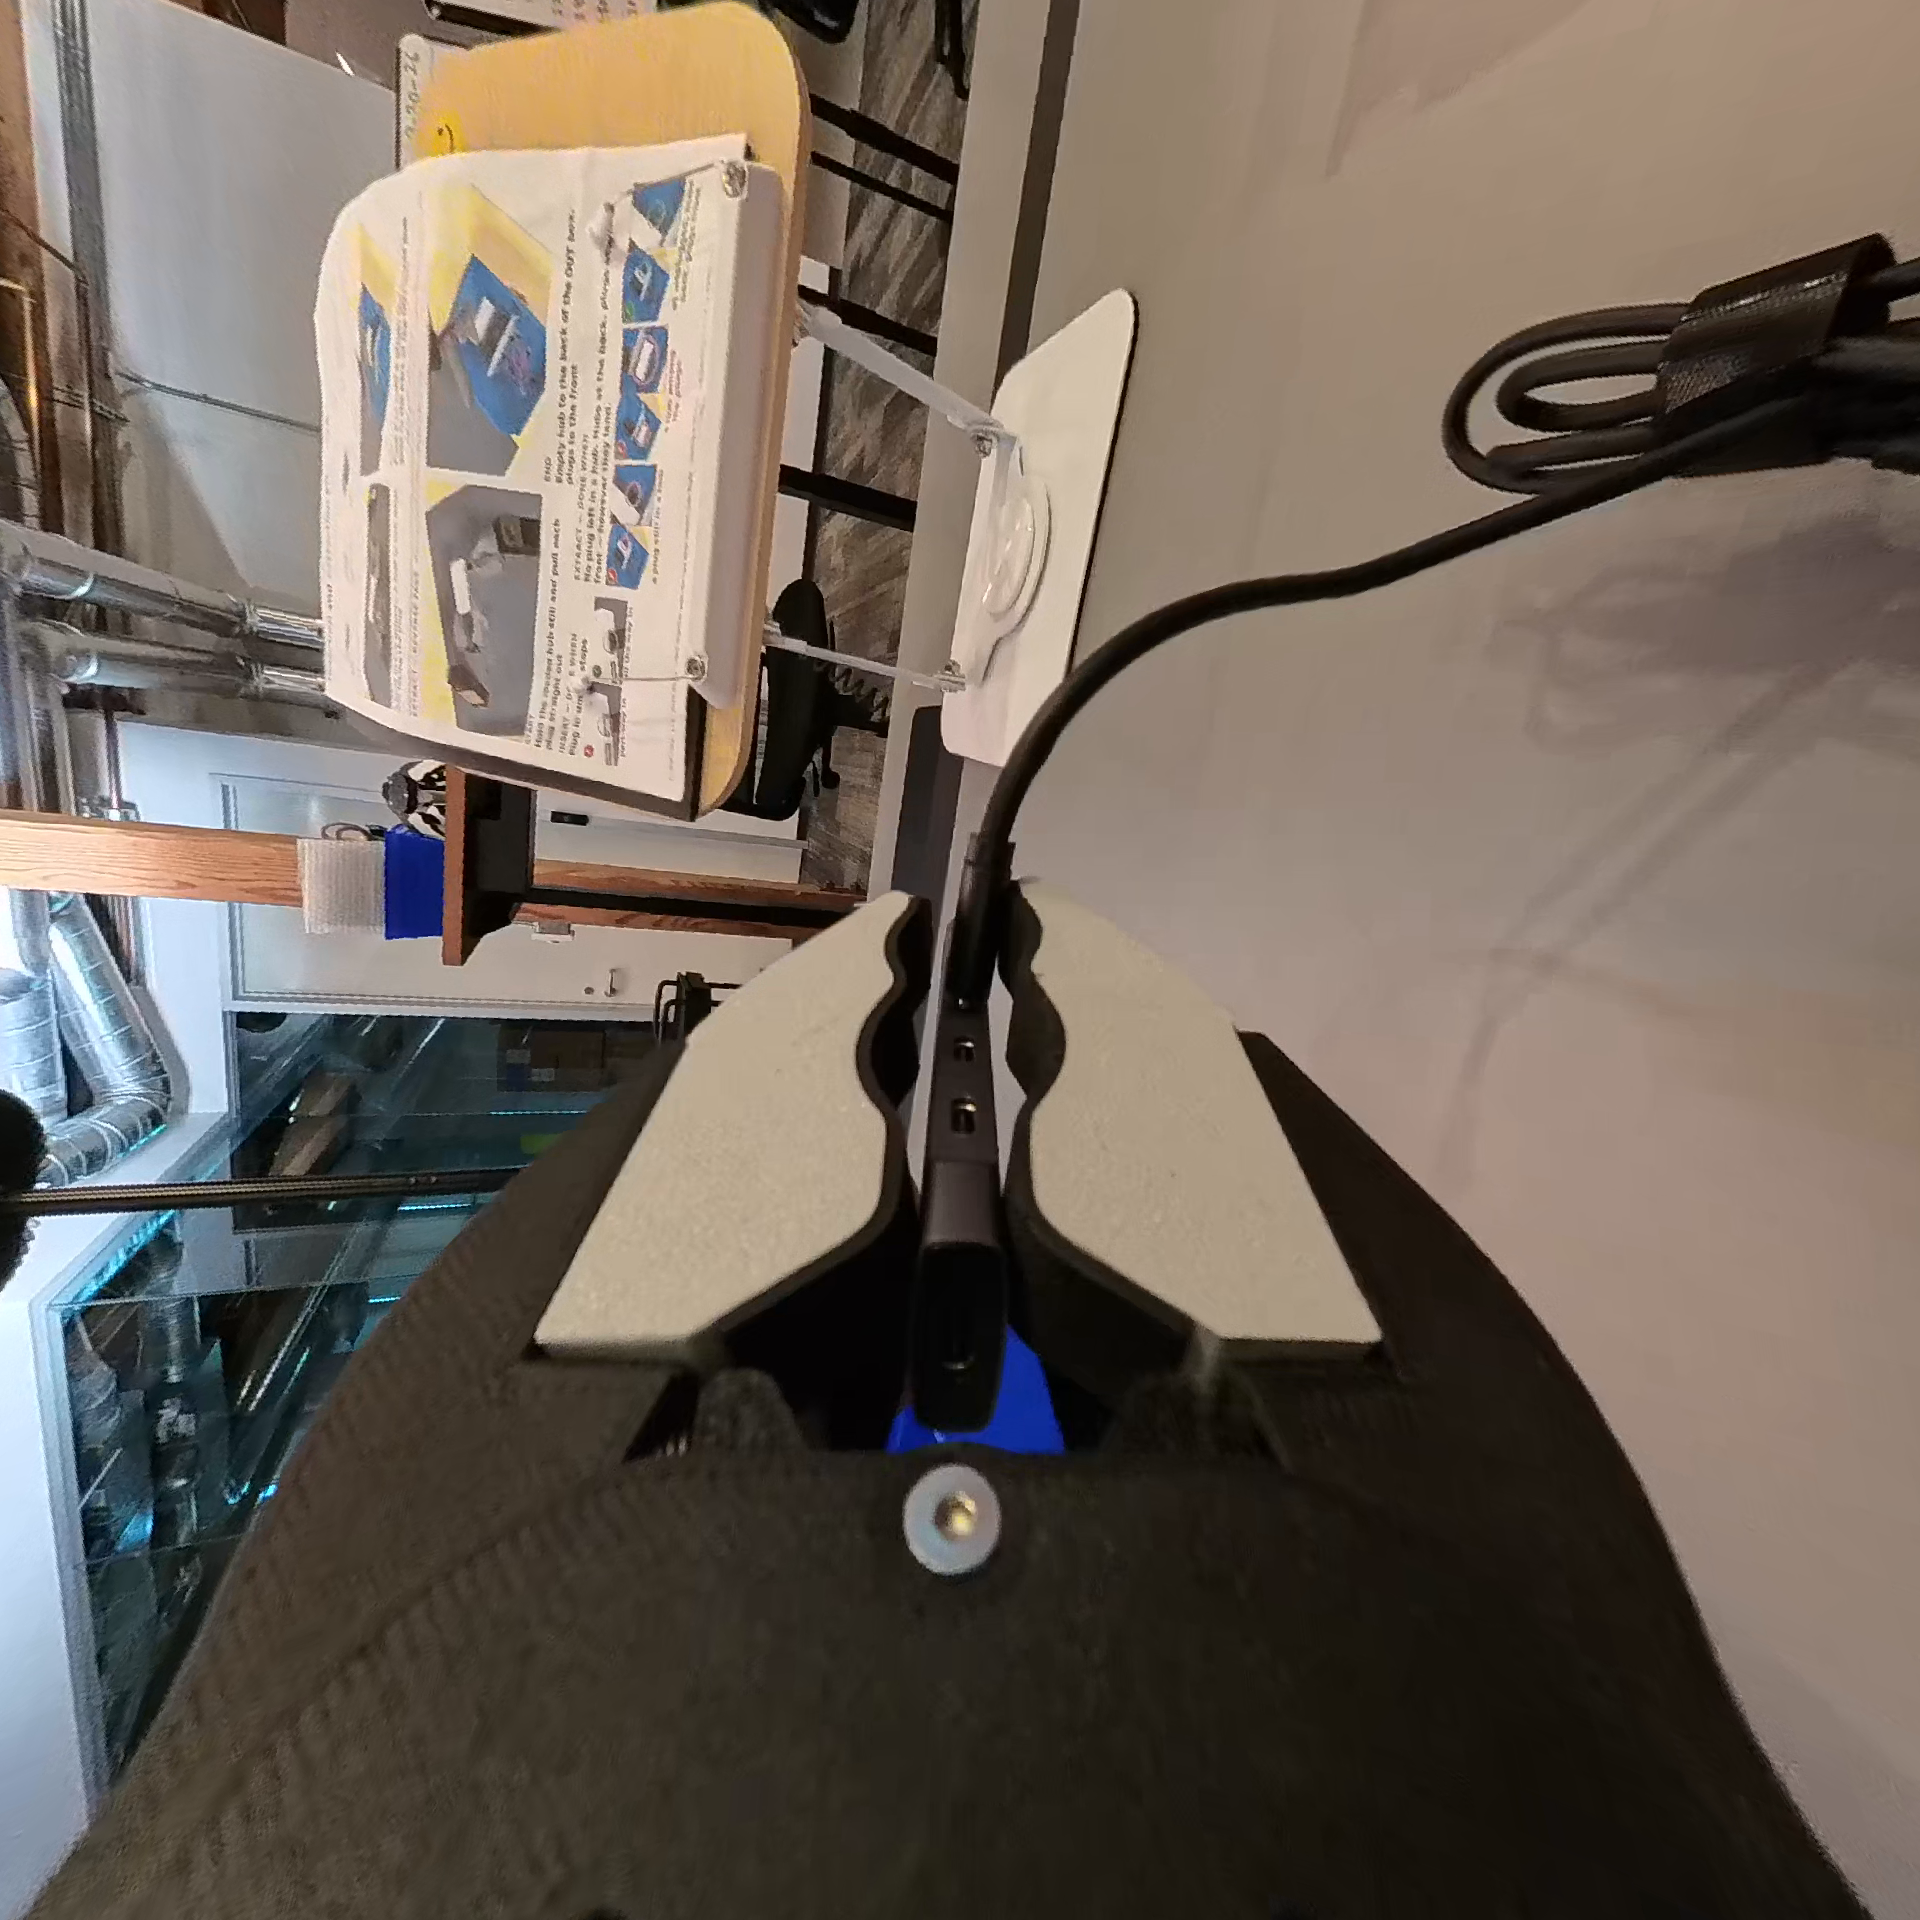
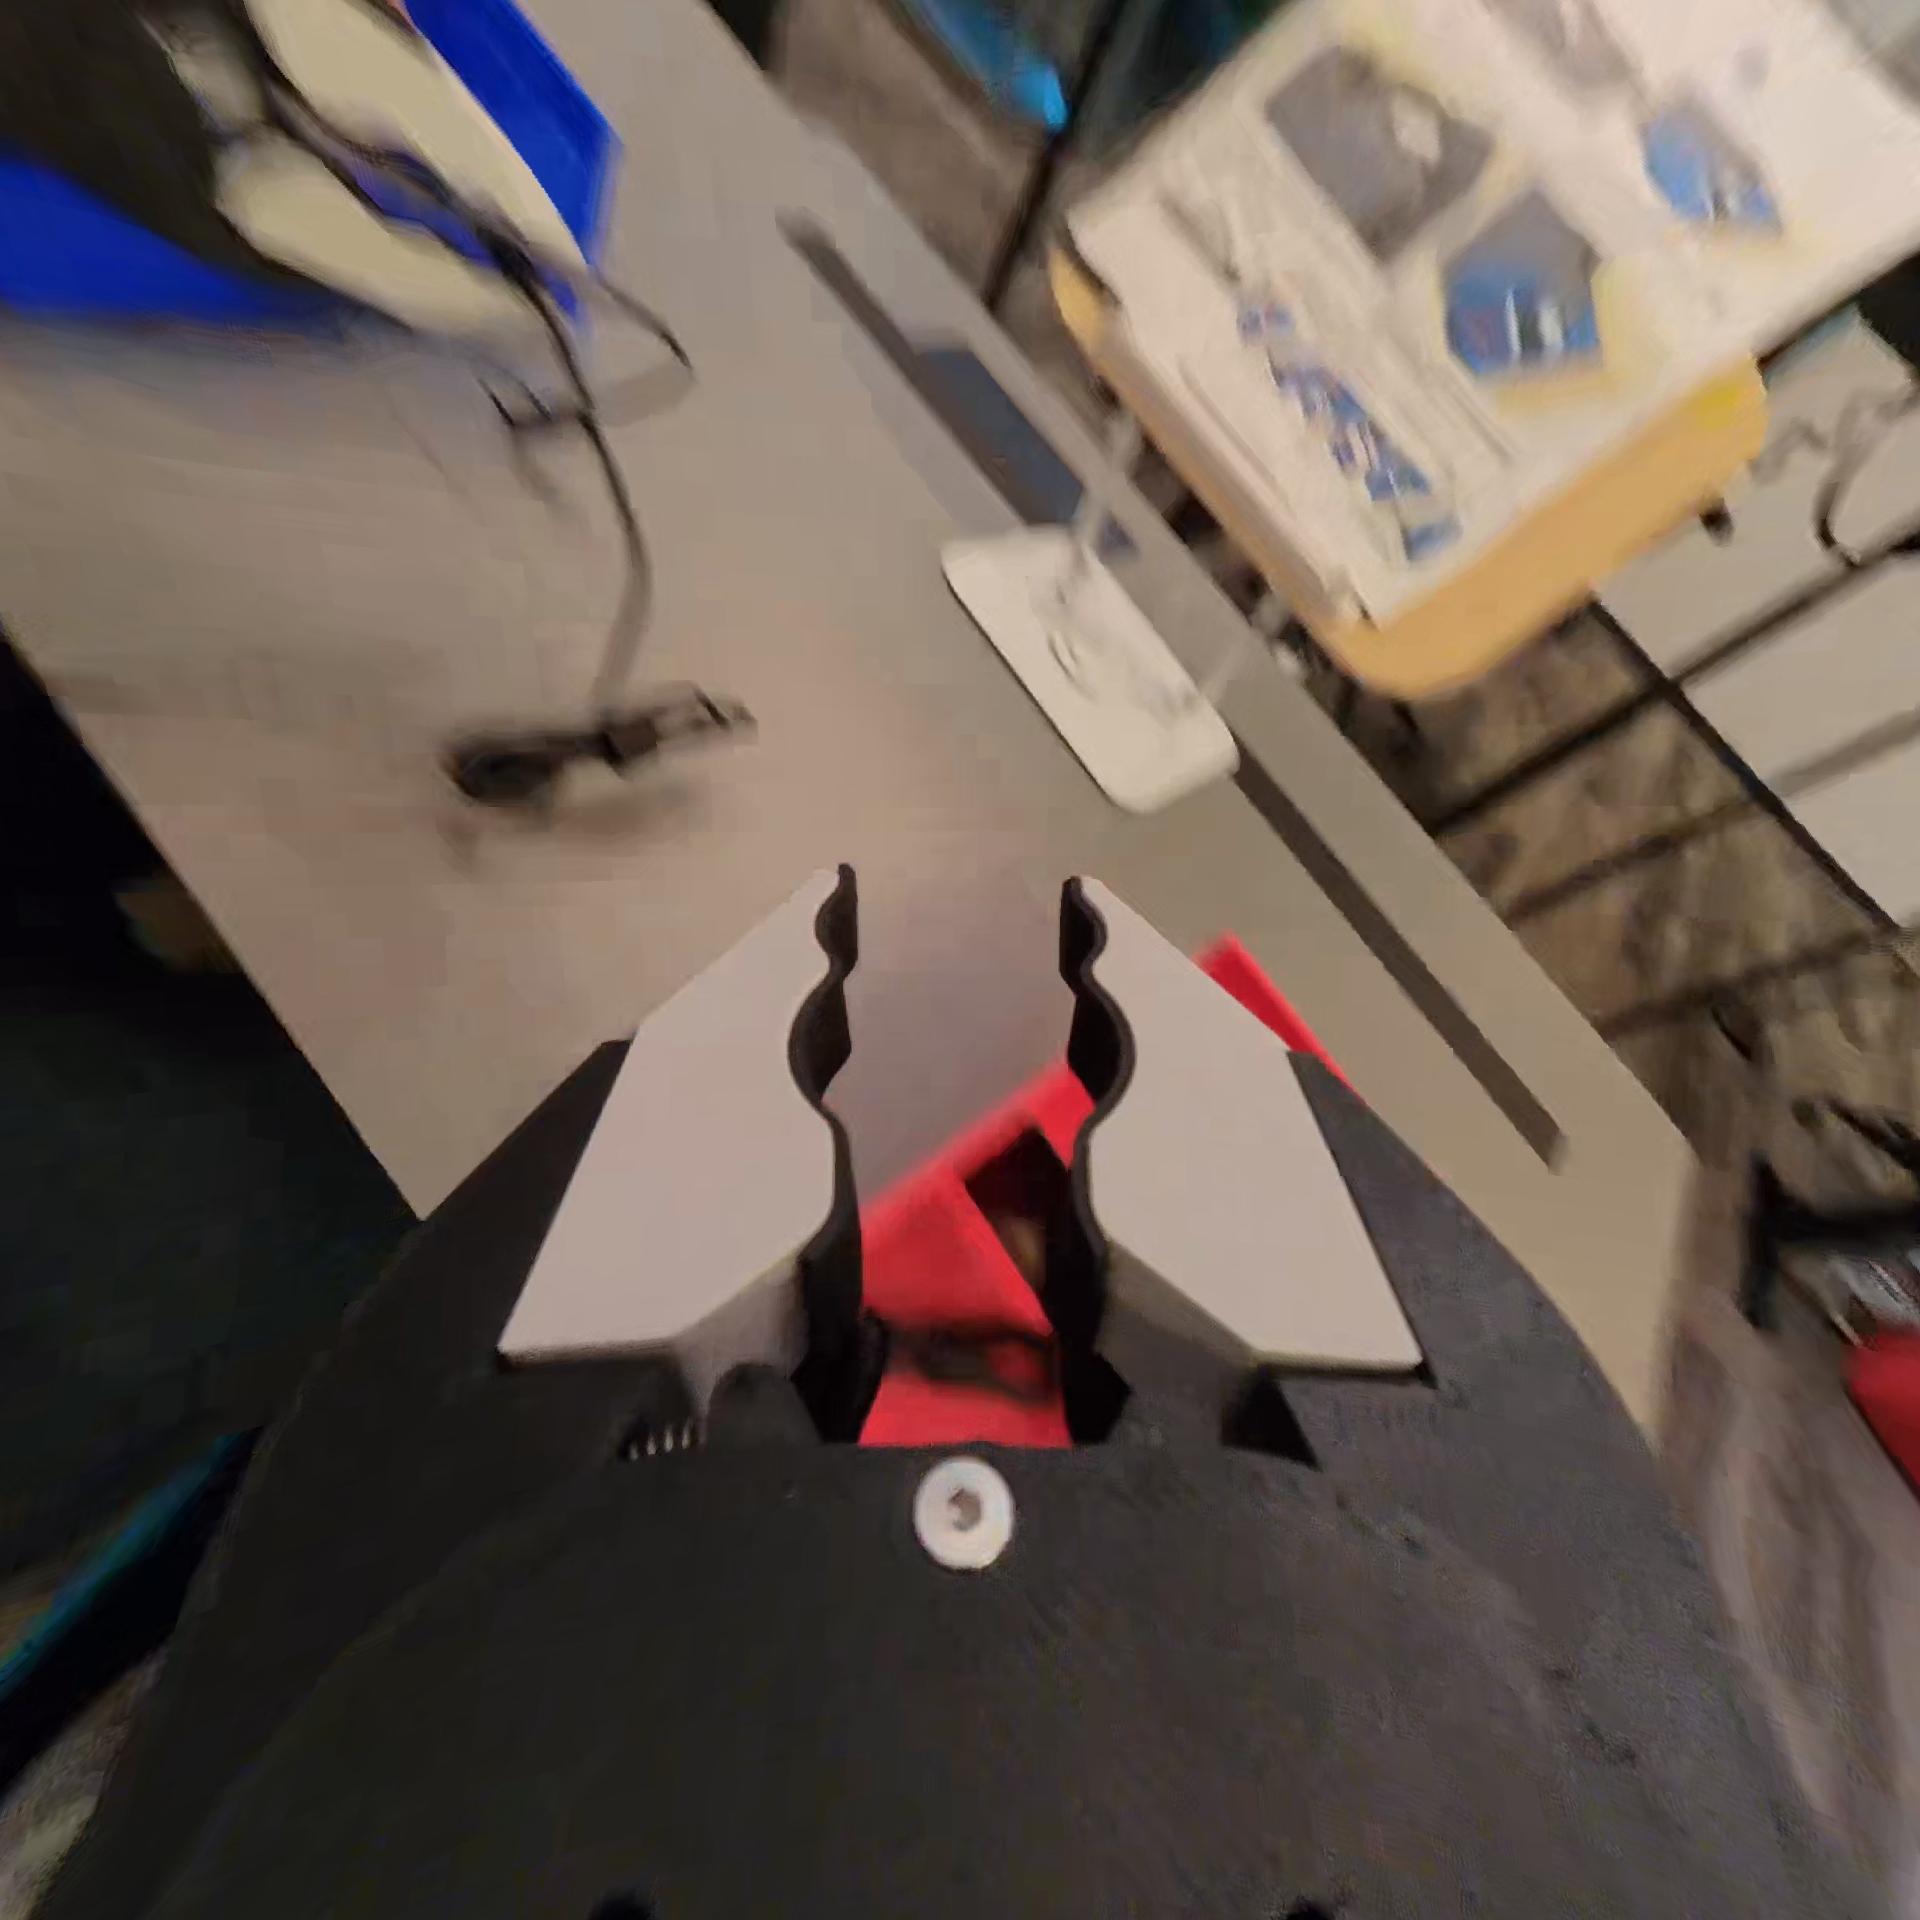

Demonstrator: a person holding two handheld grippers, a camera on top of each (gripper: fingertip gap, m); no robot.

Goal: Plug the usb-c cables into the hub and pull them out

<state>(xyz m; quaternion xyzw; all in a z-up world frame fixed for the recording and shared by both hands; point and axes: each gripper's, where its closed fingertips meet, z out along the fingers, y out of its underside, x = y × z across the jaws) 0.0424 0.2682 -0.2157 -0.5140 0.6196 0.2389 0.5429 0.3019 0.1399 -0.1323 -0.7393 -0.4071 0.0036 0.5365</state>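
My left gripper (image 1: 968,904) is shut on a slim black hub (image 1: 961,1195), held edge-up between the grey fingers with several small ports showing. A black usb-c plug (image 1: 977,935) sits in the hub's far end. Its cable (image 1: 1195,613) runs off to a strapped coil (image 1: 1662,384) lying on the grey table (image 1: 1558,1039). My right gripper (image 2: 958,883) is open and empty above the table. The right wrist view is blurred: a dark cable bundle (image 2: 582,748) lies on the table ahead and to the left, with a thin cable (image 2: 623,540) rising from it toward the upper left.
A printed sheet on a wooden board (image 1: 540,447) stands on a white base (image 1: 1039,499) at the table's far edge; it also shows in the right wrist view (image 2: 1455,312). A red bin (image 2: 956,1195) lies under my right gripper. A blue bin (image 2: 125,260) is at the far left. About 30 centimeters separates my left fingertips from my right.
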